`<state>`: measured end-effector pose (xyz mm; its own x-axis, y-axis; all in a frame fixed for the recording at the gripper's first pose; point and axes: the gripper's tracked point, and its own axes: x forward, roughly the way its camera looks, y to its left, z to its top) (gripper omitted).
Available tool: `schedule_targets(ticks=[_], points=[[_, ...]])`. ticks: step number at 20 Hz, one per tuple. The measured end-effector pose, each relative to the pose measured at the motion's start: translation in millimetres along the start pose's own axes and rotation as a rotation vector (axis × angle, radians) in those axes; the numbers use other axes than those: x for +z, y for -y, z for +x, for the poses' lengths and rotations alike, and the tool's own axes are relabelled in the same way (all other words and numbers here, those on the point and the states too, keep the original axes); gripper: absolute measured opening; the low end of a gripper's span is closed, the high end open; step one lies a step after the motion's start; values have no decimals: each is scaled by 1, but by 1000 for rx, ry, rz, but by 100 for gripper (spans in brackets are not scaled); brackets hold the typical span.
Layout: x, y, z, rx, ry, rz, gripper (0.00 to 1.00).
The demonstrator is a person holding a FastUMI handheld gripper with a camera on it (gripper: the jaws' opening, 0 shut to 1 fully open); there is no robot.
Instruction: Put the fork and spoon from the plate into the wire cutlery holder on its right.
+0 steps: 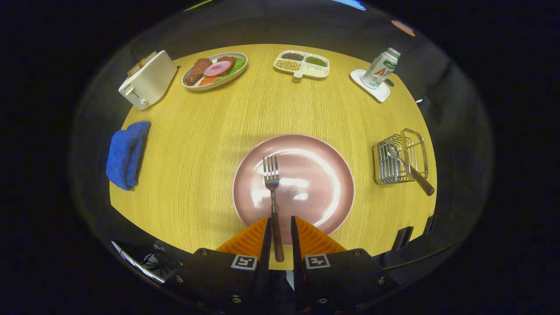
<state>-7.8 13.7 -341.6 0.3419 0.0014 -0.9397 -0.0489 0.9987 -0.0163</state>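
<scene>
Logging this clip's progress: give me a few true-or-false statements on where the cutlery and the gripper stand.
1. The wood-handled metal fork lies on the round pink plate. True.
2. The wood-handled spoon lies on the plate. False: it is in the chrome wire cutlery holder, handle sticking out.
3. The fork's handle runs between the gripper fingers. True.
4. The fingers press firmly on the handle. False: a gap shows beside it, so they look open.
5. The folded blue cloth lies beside the holder. False: it lies across the plate from it.
</scene>
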Motion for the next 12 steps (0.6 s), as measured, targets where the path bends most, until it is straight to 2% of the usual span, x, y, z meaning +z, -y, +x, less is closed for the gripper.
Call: schedule_targets(ticks=[12], points=[[-33,-7,58,32,-119,-15,25]])
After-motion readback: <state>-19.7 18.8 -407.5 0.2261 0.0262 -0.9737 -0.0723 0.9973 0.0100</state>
